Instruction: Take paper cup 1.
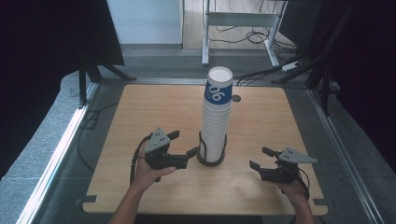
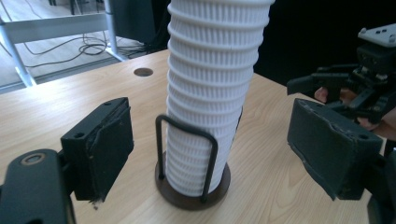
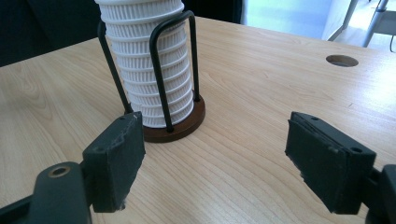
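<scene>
1. I am at the approach step: both grippers flank a tall stack of cups [image 1: 216,116] that stands in a wire holder [image 1: 212,156] on the table [image 1: 140,107], and neither has touched it.
2. My left gripper [image 1: 183,143] sits just beside the holder. In the left gripper view the stack [image 2: 212,93] stands straight ahead between its two pads, which are parted wider than the cups and hold nothing.
3. My right gripper [image 1: 260,158] is farther off, on the other side of the stack. In the right gripper view the stack [image 3: 149,60] and the holder [image 3: 170,123] lie ahead and toward the left jaw; its jaws are also apart and empty.
4. The top cup [image 1: 218,86], with a blue band, is well above both grippers, so I judge that lifting a cup off means raising a hand first.
5. Next, I would either steady the lower stack with the left gripper, closing gently on the ribbed sides above the wire loops, or bring the right gripper up to the top rim.
6. The stack is tall and thin, so a sideways nudge could tip it; I would close squarely.
</scene>
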